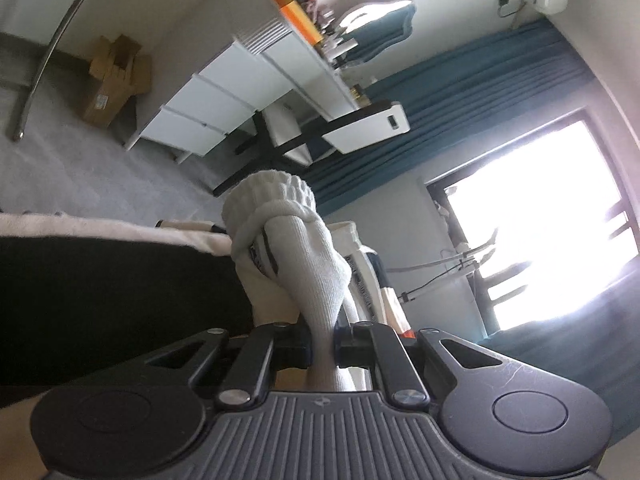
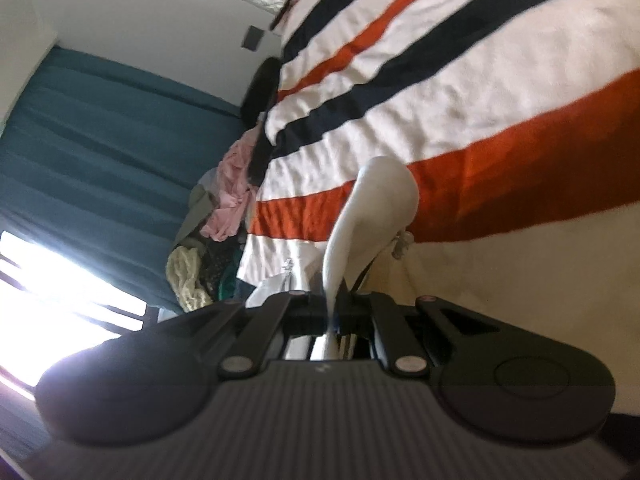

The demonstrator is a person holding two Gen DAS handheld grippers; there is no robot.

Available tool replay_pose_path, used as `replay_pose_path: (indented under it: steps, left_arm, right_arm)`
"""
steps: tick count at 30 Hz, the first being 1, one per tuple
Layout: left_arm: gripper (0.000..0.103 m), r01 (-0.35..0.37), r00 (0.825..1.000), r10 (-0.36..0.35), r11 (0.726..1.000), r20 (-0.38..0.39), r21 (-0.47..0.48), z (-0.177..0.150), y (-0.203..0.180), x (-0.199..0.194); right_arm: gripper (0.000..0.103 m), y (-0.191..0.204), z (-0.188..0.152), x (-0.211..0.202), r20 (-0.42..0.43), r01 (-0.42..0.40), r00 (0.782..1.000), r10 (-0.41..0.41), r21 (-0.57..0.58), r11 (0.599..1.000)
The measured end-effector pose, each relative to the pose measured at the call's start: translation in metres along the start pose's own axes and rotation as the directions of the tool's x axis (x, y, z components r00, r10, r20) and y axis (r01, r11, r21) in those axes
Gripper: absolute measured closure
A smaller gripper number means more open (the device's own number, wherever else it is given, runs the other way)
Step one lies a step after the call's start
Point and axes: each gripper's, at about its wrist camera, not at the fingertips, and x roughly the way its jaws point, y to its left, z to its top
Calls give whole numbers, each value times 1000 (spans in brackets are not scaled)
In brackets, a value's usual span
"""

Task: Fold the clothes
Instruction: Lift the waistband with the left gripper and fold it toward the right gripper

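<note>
Left gripper [image 1: 323,350] and right gripper [image 2: 330,314] clamp white socks [image 1: 304,256].

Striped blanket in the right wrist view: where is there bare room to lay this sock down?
The striped blanket lies bare across its upper and right stretch, beyond the white sock in the right claw. It is crowded along the blanket's left edge, where the clothes pile sits.

My left wrist view looks along its tool [image 1: 323,346], rolled hard sideways, out across the room toward the white drawers [image 1: 224,100] and window [image 1: 536,224], while my right wrist view sits close over the striped bed cover [image 2: 460,92], both sharing the teal curtain [image 1: 460,92].
</note>
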Motion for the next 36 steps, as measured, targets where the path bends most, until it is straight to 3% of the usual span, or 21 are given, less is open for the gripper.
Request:
replay_pose_path:
  steps: [3,9,16,21,27,29,32,34,36]
  left_arm:
    - [93,11,1000,-11,1000,20,-13,2,-3,-2]
    - [93,57,995,-64,994,74,95,-2,-53,29]
    - [93,68,995,-78,988,66,136,-2,-109,124]
    - [93,22,998,-34,979,51,204,-13,-146,227]
    - [93,-88,996,90,959,6,269,-31,-164,343]
    - [92,-125,991,135,945,-10,301,-38,-167,368]
    - [91,-166,981,190,933,-46,320,-43,-165,396]
    - [88,-179,974,212,933,-76,312,-44,-160,404]
    - [78,-172,973,208,941,-99,291,-43,-156,405]
  right_arm:
    - [97,15,0,7,0,-18,1000,18,-34,999]
    - [97,60,2,47,-11,-18,1000,17,-111,994]
    - [97,135,-17,153,-2,20,1000,-21,-290,957]
    - [97,173,-49,260,-3,72,997,-81,-413,908]
    - [97,193,-87,368,-5,137,986,-168,-551,823]
    - [97,193,-98,389,-6,155,980,-198,-597,787]
    - [97,186,-107,401,-9,186,970,-243,-619,763]
    - [95,183,-108,402,-18,189,967,-254,-620,762]
    - [89,180,-105,398,-41,169,970,-242,-603,780]
